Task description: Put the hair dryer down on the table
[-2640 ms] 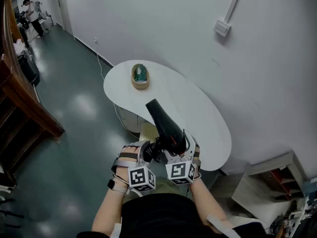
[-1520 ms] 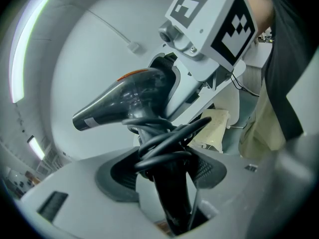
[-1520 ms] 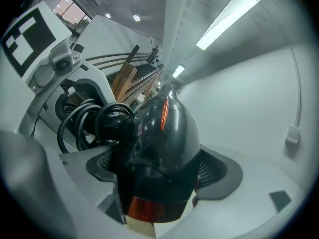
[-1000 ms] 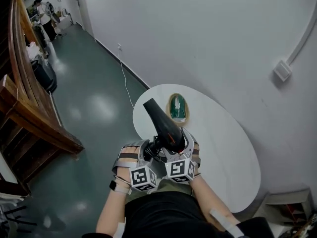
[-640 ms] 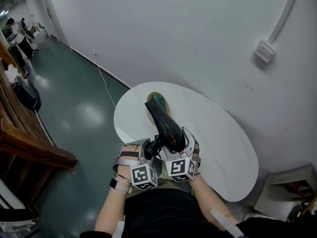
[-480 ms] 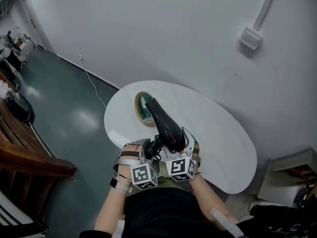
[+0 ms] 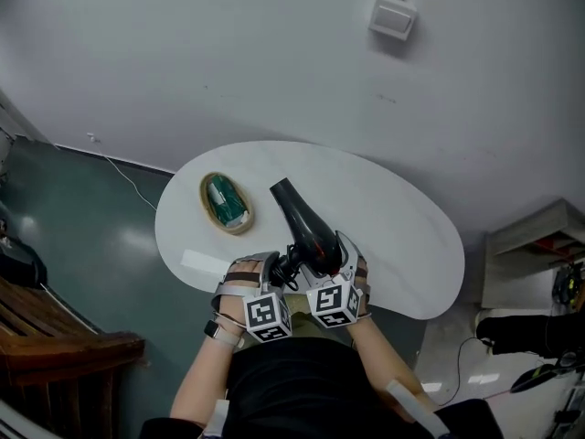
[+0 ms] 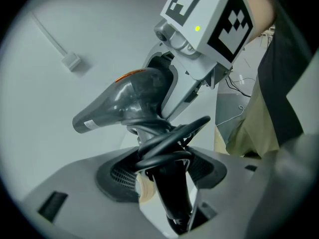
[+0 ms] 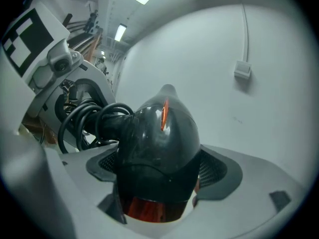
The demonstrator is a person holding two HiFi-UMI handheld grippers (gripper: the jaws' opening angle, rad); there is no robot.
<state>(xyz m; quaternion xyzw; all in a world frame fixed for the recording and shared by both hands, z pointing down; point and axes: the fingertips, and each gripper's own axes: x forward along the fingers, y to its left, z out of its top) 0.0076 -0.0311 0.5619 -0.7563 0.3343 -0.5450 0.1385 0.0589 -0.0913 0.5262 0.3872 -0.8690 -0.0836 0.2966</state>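
Observation:
A black hair dryer [image 7: 302, 222] hangs in the air over the near edge of the white table [image 7: 402, 236], nozzle pointing away from me. My left gripper [image 7: 285, 268] is shut on its handle [image 8: 169, 193], which has the black cord [image 8: 167, 143] coiled round it. My right gripper [image 7: 331, 262] is shut on the rear of the dryer's body [image 9: 159, 148], where an orange stripe shows. In the left gripper view the right gripper's marker cube [image 8: 209, 14] sits just behind the dryer.
A wooden dish [image 7: 226, 202] with a green thing in it lies on the table's left part. A switch box [image 7: 391, 18] is on the white wall behind. A shelf unit [image 7: 539, 245] stands at the right and dark wooden furniture [image 7: 64, 355] at the lower left.
The view has swung round, so the table now lies straight in front and the dish is at its left. Both grippers keep the same hold on the dryer.

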